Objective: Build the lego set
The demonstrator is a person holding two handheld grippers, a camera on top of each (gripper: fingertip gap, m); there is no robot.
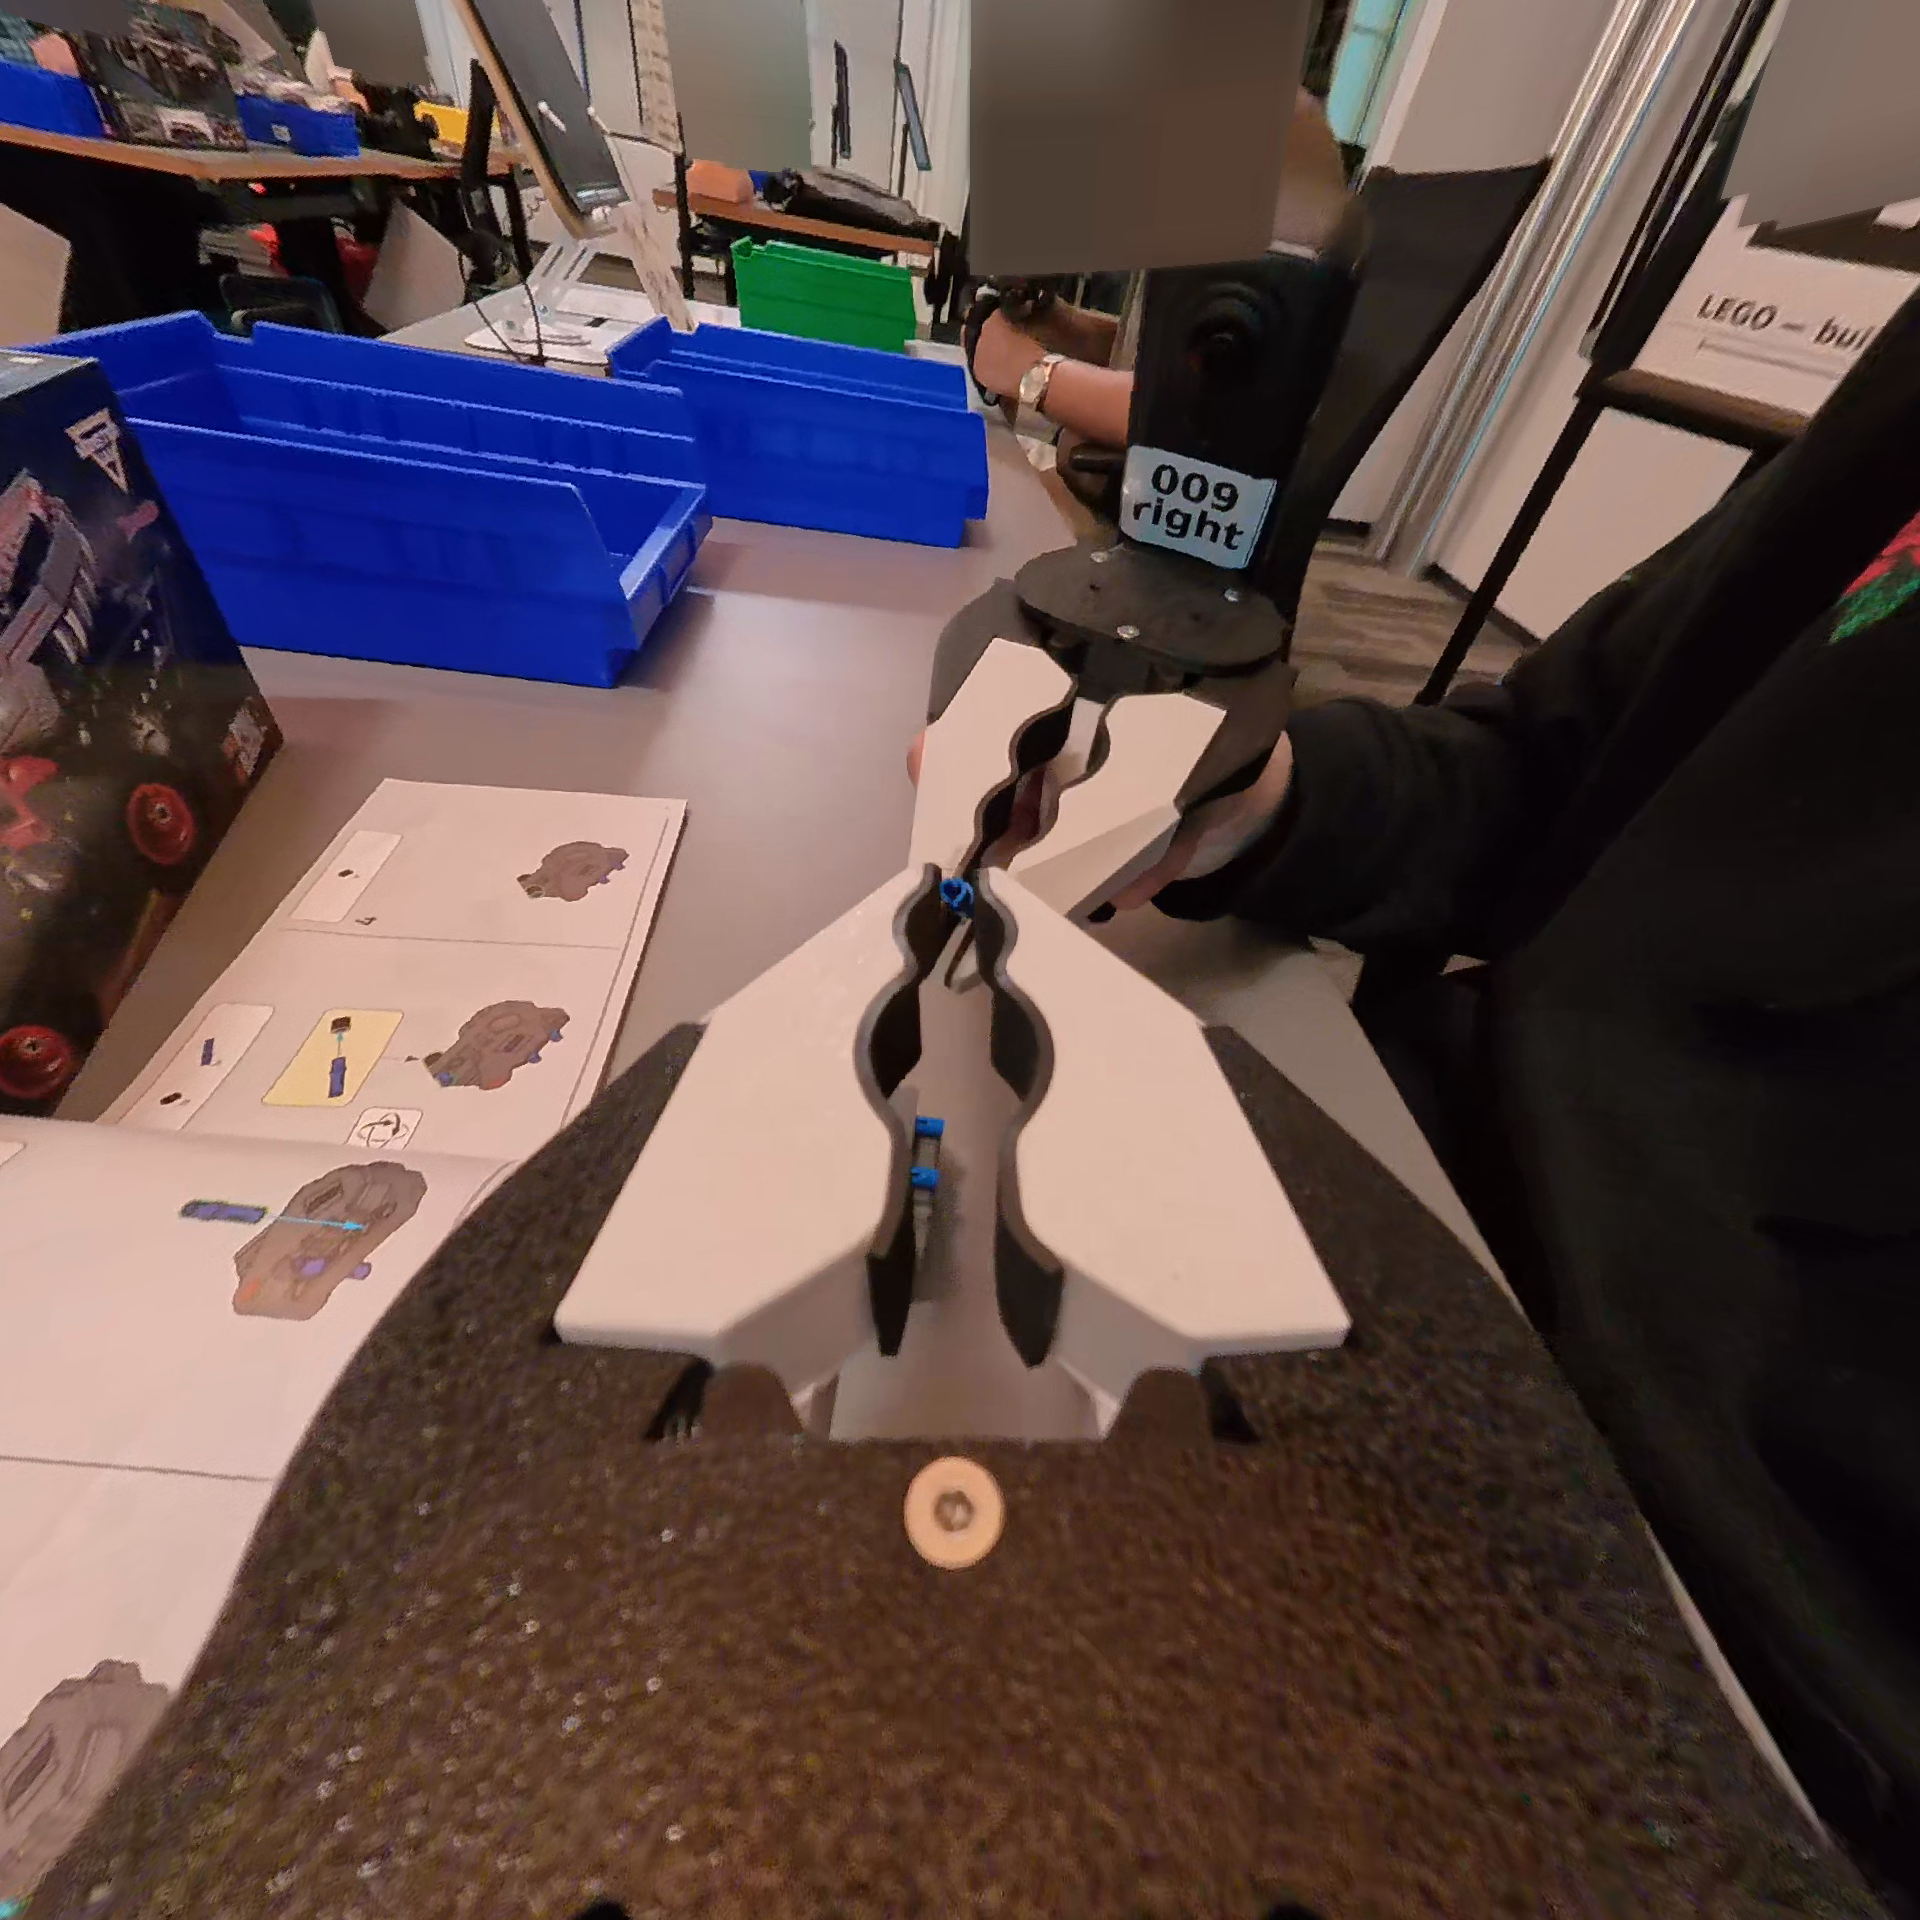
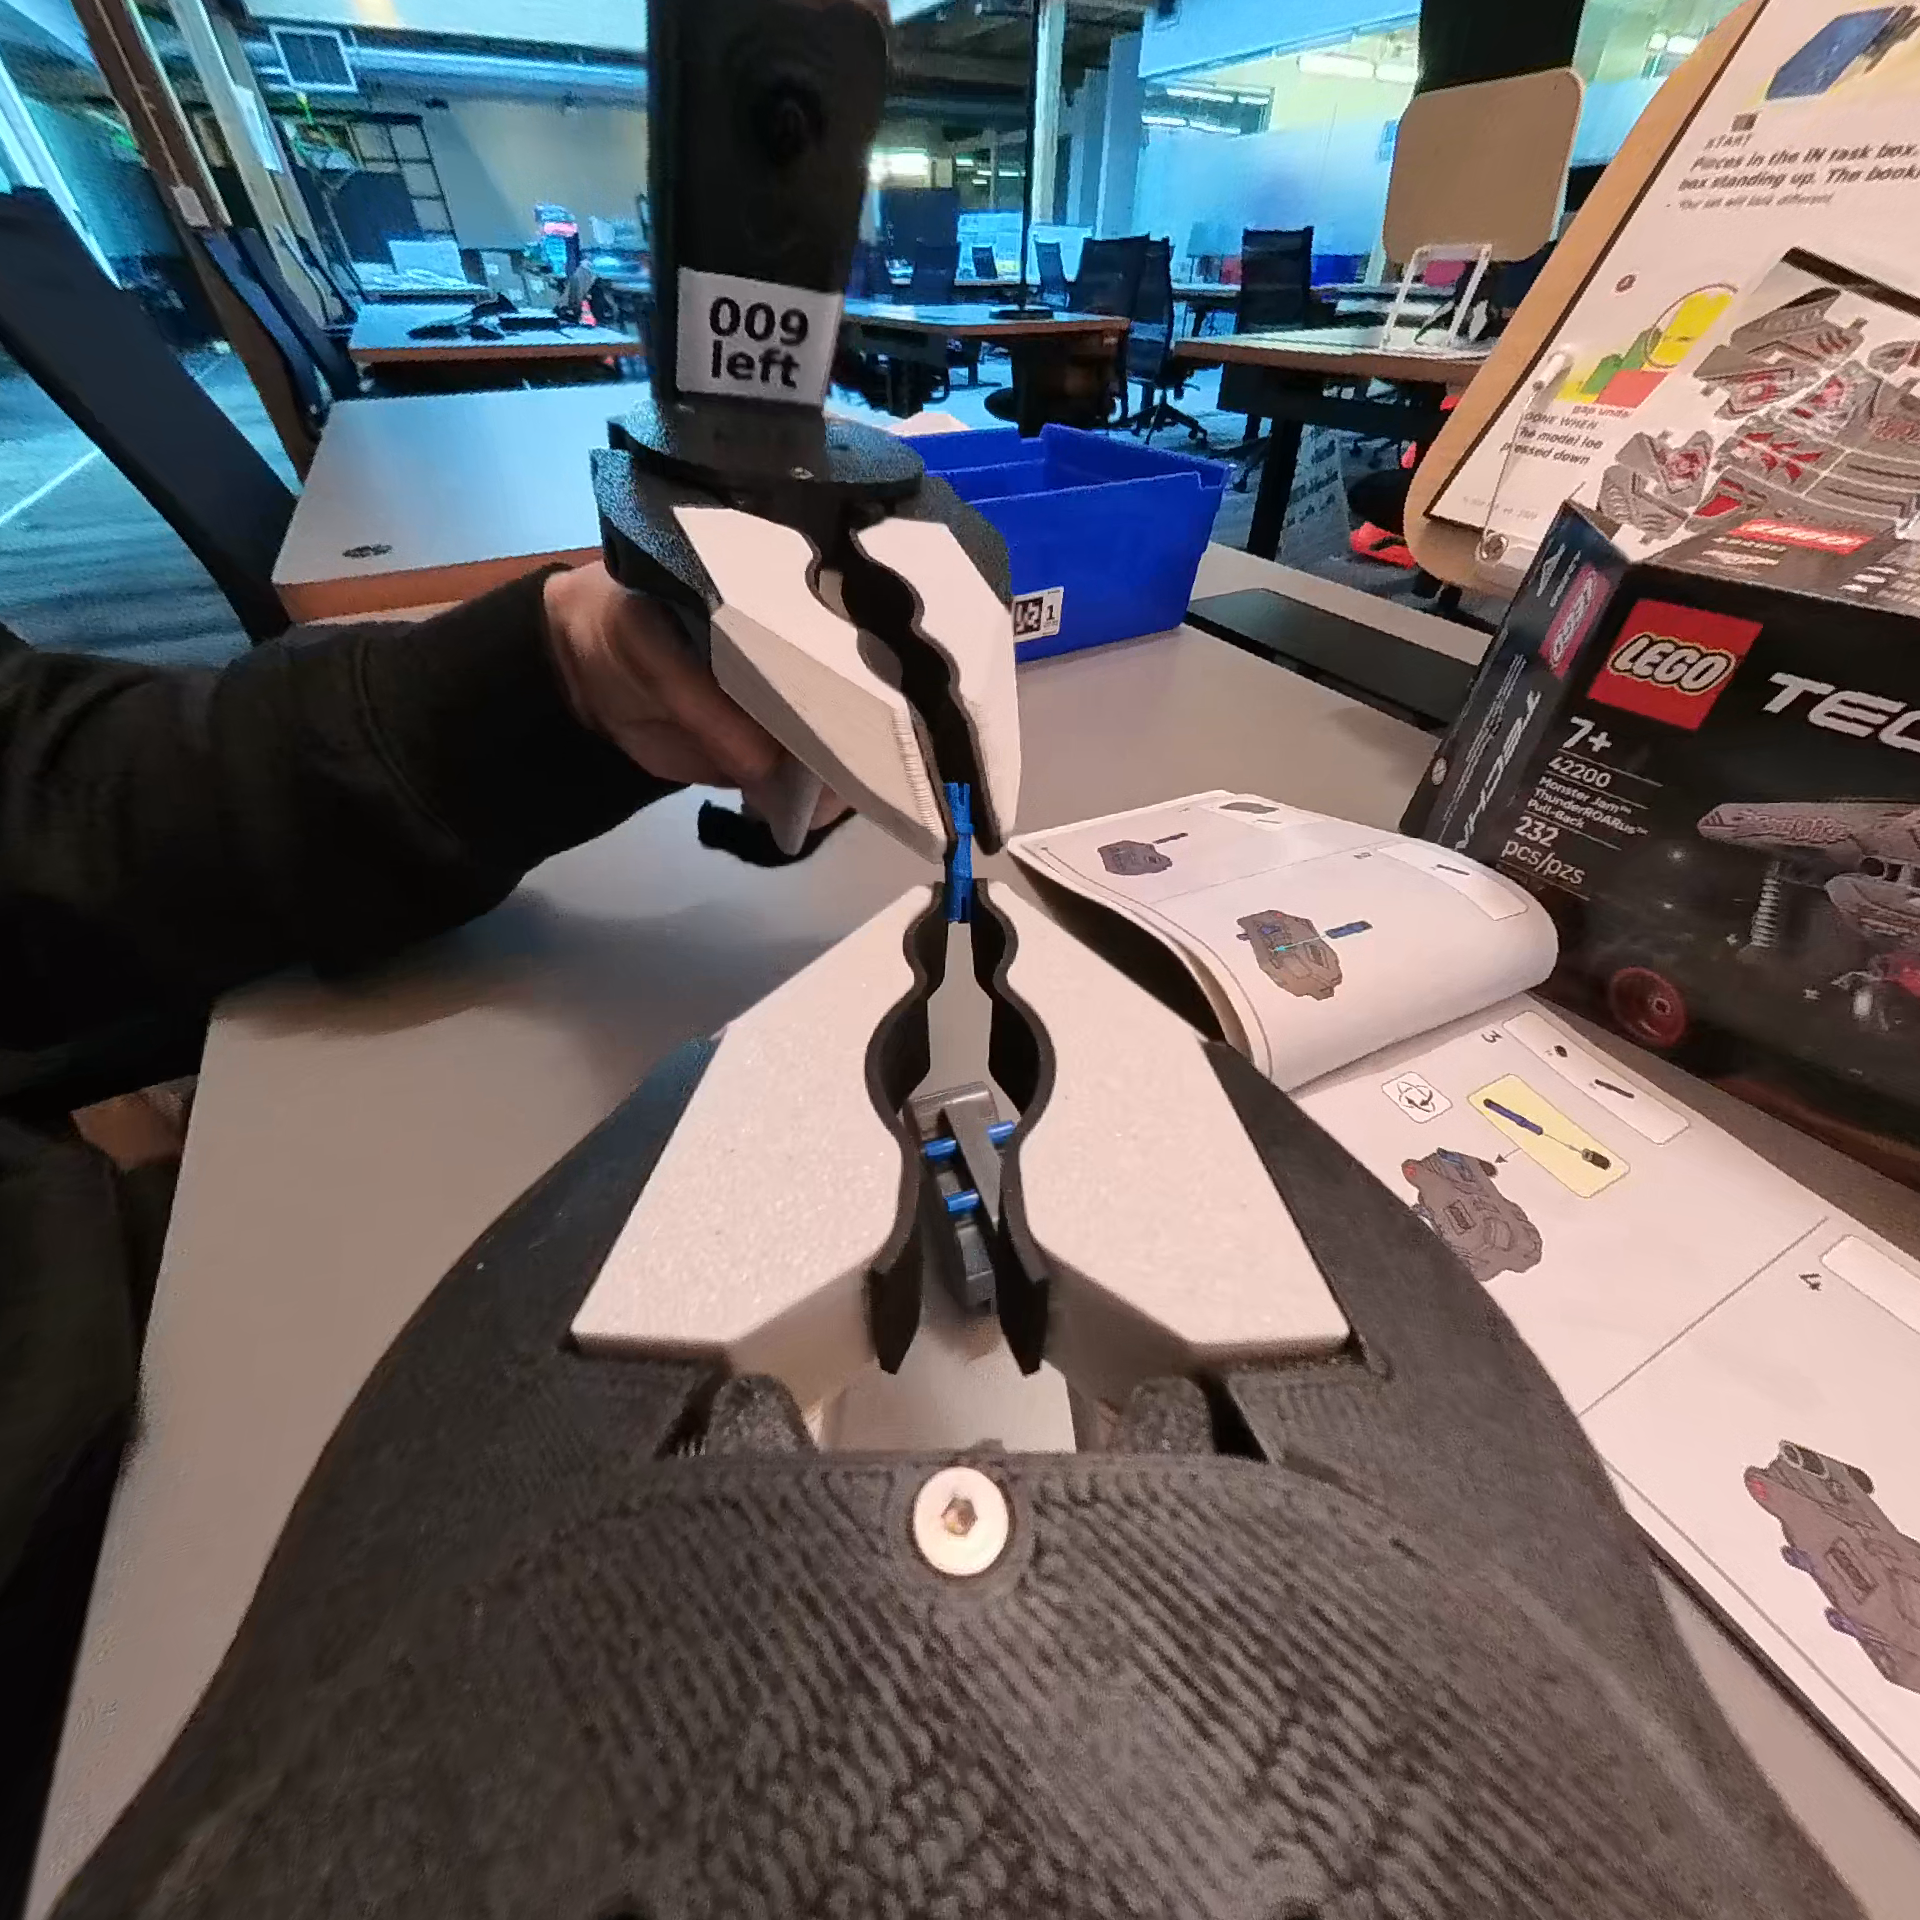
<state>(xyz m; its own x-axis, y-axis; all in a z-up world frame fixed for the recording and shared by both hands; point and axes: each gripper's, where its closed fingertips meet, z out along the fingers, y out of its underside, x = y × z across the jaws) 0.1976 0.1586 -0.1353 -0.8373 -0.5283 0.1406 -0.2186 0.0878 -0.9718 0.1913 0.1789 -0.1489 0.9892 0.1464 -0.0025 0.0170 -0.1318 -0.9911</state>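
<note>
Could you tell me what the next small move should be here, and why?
Probably let one hand-held gripper release. Both the left hand-held gripper and the right hand-held gripper pinch the same blue pin tip to tip above the table, so neither can carry it to the grey assembly until the other lets go.

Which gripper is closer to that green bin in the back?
Right. The right gripper sits between the left gripper and the green bin, which stands far behind it.

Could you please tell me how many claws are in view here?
2. The left claw and the right claw meet tip to tip above the table, each shut on an end of the same blue pin. No others seem hidden.
</note>
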